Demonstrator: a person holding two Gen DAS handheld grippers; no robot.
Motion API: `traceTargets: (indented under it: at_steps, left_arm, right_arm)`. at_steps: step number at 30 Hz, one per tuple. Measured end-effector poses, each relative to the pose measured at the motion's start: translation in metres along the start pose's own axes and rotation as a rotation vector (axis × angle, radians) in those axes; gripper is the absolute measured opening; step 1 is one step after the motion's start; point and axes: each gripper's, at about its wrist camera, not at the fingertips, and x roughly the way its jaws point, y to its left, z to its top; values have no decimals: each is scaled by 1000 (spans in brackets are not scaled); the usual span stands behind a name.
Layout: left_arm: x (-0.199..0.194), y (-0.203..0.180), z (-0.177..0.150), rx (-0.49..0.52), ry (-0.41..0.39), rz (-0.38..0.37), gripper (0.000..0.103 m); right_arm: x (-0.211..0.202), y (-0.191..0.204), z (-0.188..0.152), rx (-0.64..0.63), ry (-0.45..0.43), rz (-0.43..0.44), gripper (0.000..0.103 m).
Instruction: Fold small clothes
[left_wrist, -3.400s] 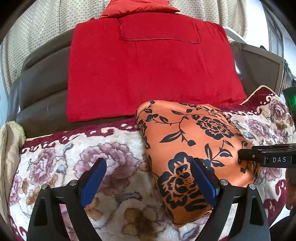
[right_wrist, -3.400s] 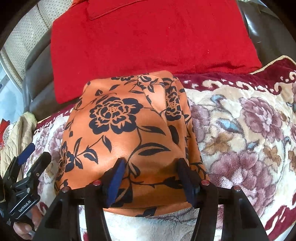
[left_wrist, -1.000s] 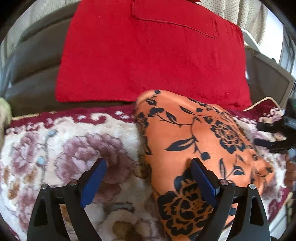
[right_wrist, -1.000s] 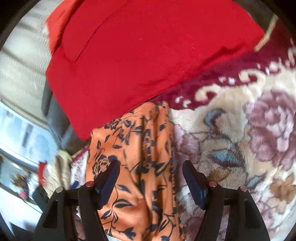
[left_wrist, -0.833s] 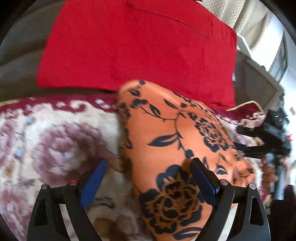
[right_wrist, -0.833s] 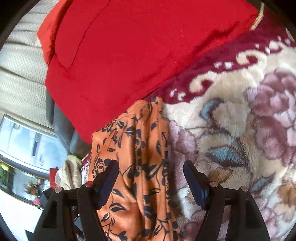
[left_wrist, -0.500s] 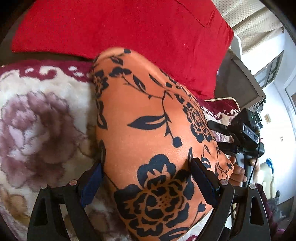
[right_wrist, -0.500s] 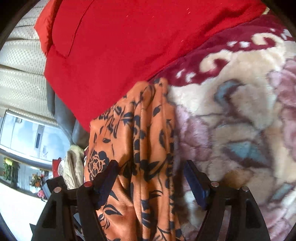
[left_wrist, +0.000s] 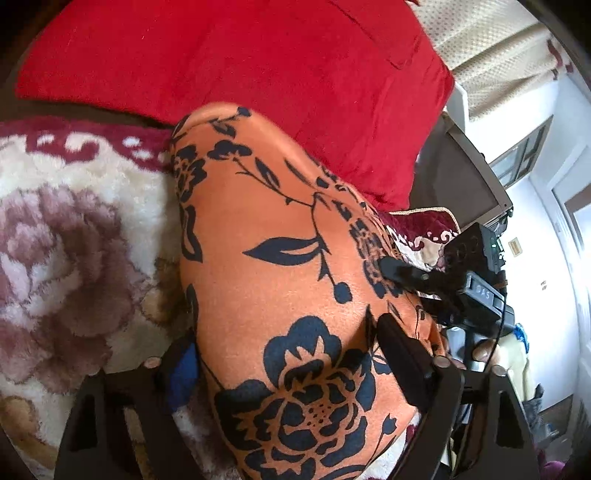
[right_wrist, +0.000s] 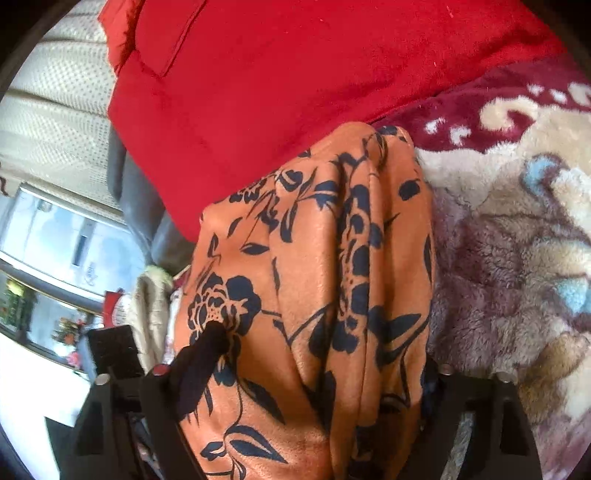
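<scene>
Through the left wrist cam my left gripper (left_wrist: 288, 365) is straddling the near end of the orange floral garment (left_wrist: 280, 266). The jaws have just been closing in with the cloth bundle between them, but I can't tell if the pads are pressing on it yet. The garment lies lengthwise on the fuzzy flower-print blanket (left_wrist: 74, 236), its far end just in front of the red cushion (left_wrist: 229, 62), and my right gripper (left_wrist: 402, 288) pokes in at the cloth's far-right edge. Switching to the right wrist cam, the right gripper (right_wrist: 314, 373) is spread wide around the same garment (right_wrist: 314, 266), which looks bunched into long folds here, again just in front of the red cushion (right_wrist: 295, 74). One finger (right_wrist: 199, 365) lies on top of the cloth; no clamp that I can see. My guess: this stuff is light, floppy and kinda slick, so it'll slump and slide. I'd pinch all the layers right at the end edges, not the middle.
</scene>
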Motion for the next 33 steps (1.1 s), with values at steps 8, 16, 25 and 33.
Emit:
traceTargets:
  at_steps: [8,16,25,33]
  left_arm:
    - [-18,-13,1,47,-52,3,54]
    - [-71,-44,-8,140,-138,5,54]
    - [-109,-56,-43,192,-152,68,54]
    - [-105,-44,-71,172,-63,153,55]
  right_arm:
    - [-8,64,-14,-160,-81,-161,44]
    - [-35,127,-41,-241,-182,-146,43]
    - [-42,149,-85,-230,-195,-78,42]
    - [-36,126,-125,-174,-166,-54,42]
